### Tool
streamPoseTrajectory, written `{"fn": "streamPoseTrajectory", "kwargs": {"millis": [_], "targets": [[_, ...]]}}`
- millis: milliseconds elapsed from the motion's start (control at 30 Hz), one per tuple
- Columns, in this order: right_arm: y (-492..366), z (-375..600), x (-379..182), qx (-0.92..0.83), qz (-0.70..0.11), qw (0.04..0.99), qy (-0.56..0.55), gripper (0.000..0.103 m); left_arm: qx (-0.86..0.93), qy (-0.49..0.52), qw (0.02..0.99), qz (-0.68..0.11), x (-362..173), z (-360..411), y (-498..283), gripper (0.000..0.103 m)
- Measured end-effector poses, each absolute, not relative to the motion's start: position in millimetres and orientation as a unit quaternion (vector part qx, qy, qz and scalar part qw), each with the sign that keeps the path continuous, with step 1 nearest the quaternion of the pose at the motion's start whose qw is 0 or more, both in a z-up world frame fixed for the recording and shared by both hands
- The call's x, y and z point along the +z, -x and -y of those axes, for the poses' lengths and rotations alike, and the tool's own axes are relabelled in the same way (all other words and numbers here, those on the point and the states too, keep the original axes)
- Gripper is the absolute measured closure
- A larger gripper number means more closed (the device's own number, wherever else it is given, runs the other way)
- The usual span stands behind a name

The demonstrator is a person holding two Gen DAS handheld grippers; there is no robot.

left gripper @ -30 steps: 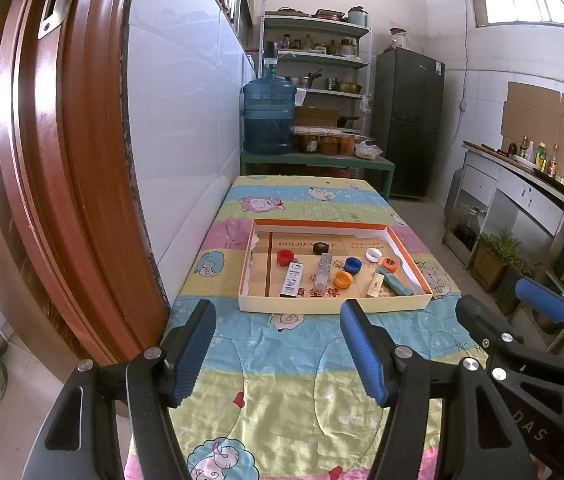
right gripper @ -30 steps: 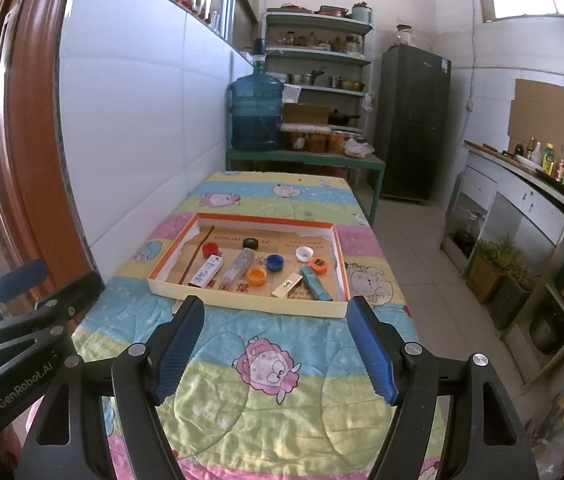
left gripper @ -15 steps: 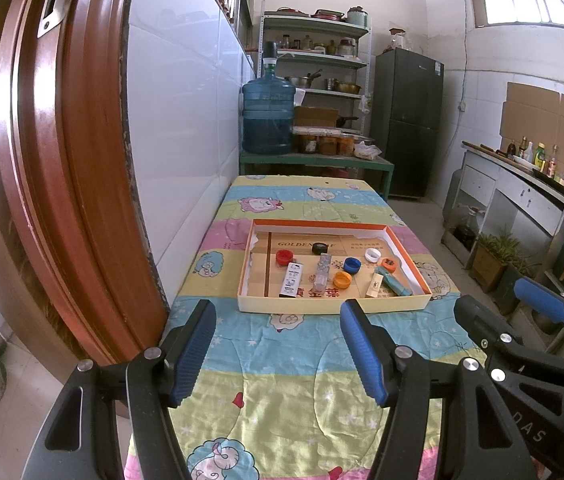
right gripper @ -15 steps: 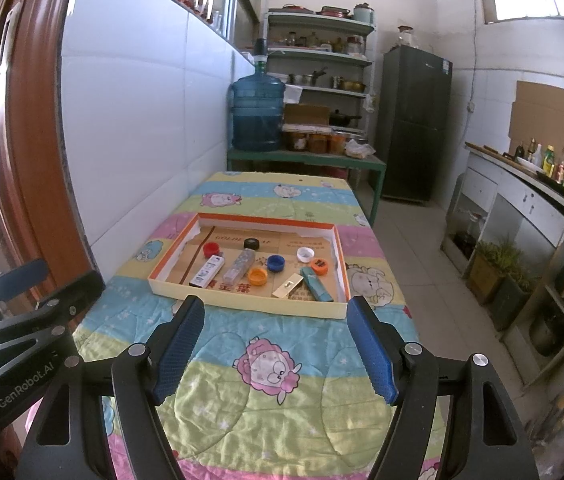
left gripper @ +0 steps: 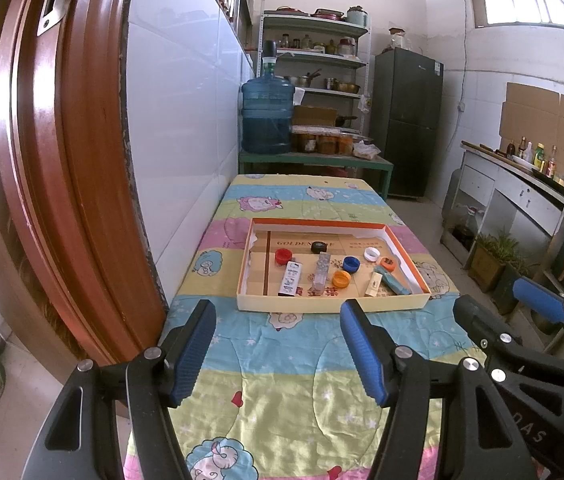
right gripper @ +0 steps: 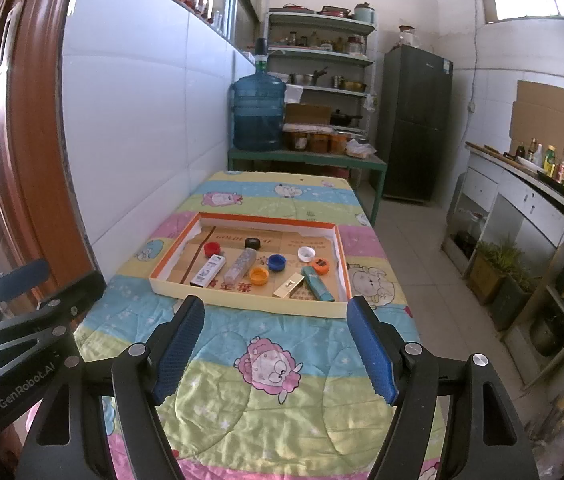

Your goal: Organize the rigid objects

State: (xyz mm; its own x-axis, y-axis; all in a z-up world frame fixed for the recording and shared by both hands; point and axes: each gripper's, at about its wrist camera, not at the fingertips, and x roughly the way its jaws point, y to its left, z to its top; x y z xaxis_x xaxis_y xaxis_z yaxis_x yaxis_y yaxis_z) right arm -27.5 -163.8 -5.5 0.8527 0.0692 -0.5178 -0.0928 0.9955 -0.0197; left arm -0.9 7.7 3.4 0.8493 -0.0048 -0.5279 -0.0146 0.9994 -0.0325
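Table draped in a pastel cartoon-sheep quilt (right gripper: 266, 360), its near end cut off below both views. On it, well ahead of both tools, lies a shallow cardboard tray with orange rim (right gripper: 170, 260) (left gripper: 333, 304); its floor bears the partly covered print "GOLDEN…", and the red characters beside it are too small to read.

Left gripper (left gripper: 278, 346) and right gripper (right gripper: 274, 342): black frames with blue ribbed pads, held level above the near quilt and pointed at the tray, jaws spread wide, grasping nothing. The left frame reads "GenRobot.AI"; the right frame shows only "DAS", the remainder cropped.

Tray contents, loose and apart: white printed rectangular box (right gripper: 208, 270), clear plastic stick-shaped case (right gripper: 240, 265), teal flat bar (right gripper: 317, 284), gold flat bar (right gripper: 289, 285), and round caps in red (right gripper: 212, 248), black (right gripper: 252, 243), blue (right gripper: 277, 262), orange (right gripper: 259, 275) and white (right gripper: 305, 253). Labels on the boxes are illegible.
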Motion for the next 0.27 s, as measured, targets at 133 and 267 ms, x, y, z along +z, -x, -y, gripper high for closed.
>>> {"fn": "streamPoseTrajectory", "kwargs": {"millis": [133,267], "targets": [[27.7,162.7,-6.5,0.042,-0.269,0.962,0.022,0.028,-0.002,0.016,0.962,-0.274,-0.8,-1.1,5.0,0.038],[27.6,162.4,-6.6,0.042,-0.269,0.962,0.022,0.028,-0.005,0.015,0.962,-0.274,-2.6,3.5,8.3,0.038]]}}
